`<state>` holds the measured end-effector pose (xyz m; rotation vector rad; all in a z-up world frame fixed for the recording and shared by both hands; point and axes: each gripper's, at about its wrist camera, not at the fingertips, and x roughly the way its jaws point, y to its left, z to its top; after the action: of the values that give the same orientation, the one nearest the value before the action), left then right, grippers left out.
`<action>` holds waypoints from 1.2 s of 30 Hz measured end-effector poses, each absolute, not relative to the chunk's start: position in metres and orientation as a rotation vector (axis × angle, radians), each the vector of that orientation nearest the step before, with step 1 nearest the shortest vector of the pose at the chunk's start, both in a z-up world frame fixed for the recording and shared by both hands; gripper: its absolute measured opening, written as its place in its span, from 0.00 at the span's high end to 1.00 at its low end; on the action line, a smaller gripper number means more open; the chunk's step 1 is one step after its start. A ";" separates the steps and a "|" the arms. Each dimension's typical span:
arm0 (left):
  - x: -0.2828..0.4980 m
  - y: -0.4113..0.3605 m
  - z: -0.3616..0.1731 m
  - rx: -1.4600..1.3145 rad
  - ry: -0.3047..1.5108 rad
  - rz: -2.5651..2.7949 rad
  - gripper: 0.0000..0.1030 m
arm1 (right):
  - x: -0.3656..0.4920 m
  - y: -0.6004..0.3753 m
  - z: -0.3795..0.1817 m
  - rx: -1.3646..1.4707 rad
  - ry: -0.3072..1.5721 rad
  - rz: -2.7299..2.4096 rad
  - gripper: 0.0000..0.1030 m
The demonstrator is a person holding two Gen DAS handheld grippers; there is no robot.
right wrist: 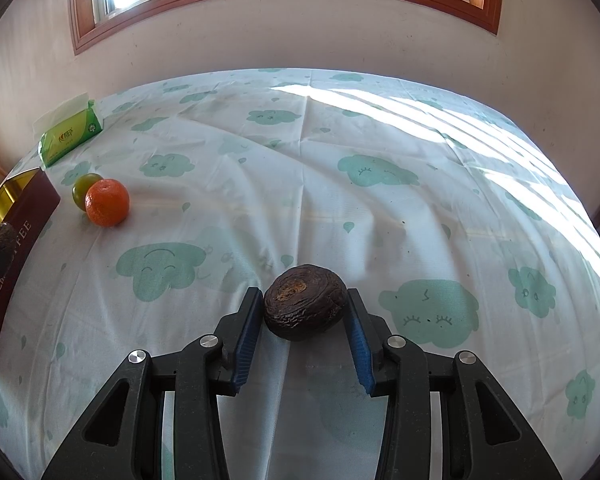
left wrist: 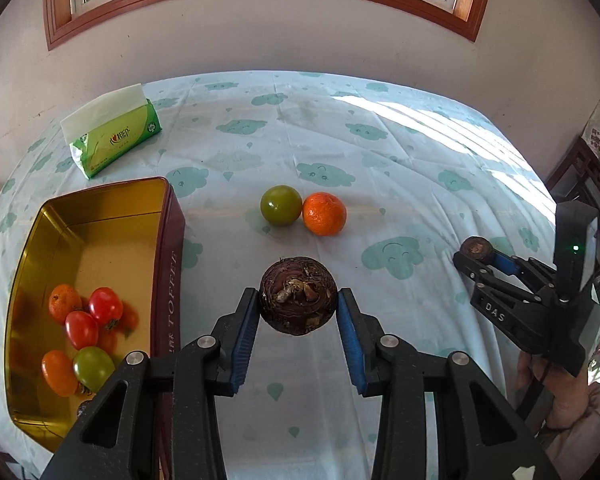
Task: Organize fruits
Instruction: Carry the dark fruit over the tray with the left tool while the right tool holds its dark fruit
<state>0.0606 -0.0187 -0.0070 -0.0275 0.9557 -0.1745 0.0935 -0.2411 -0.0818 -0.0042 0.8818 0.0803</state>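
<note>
My left gripper (left wrist: 298, 306) is shut on a dark round fruit (left wrist: 298, 294), held above the cloth just right of the toffee tin (left wrist: 168, 256). Inside the tin lie several tomatoes and oranges (left wrist: 94, 316). A green tomato (left wrist: 281, 205) and an orange (left wrist: 324, 214) sit touching each other in the middle of the table. My right gripper (right wrist: 305, 308) is shut on a second dark wrinkled fruit (right wrist: 305, 306); the left wrist view shows this gripper (left wrist: 476, 254) at the right, with a hand behind it.
A green tissue pack (left wrist: 114, 136) lies at the back left by the wall. The cloud-print tablecloth (right wrist: 340, 152) covers the table, with sunlight across its right side. A dark cabinet (left wrist: 588, 176) stands off the table's right edge.
</note>
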 end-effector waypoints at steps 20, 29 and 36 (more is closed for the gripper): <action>0.036 0.079 0.025 -0.077 0.891 -0.056 0.66 | 0.094 -0.246 -0.085 0.000 0.886 0.063 0.52; 0.035 0.103 0.011 -0.089 0.925 -0.016 0.66 | 0.094 -0.244 -0.084 0.000 0.886 0.063 0.52; 0.029 0.115 -0.002 -0.114 0.940 -0.008 0.66 | 0.094 -0.244 -0.084 -0.001 0.886 0.062 0.52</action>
<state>0.0290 0.1149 -0.0018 -0.1145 0.9405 -0.0076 0.0944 -0.2445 -0.0840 -0.0012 0.8860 0.0623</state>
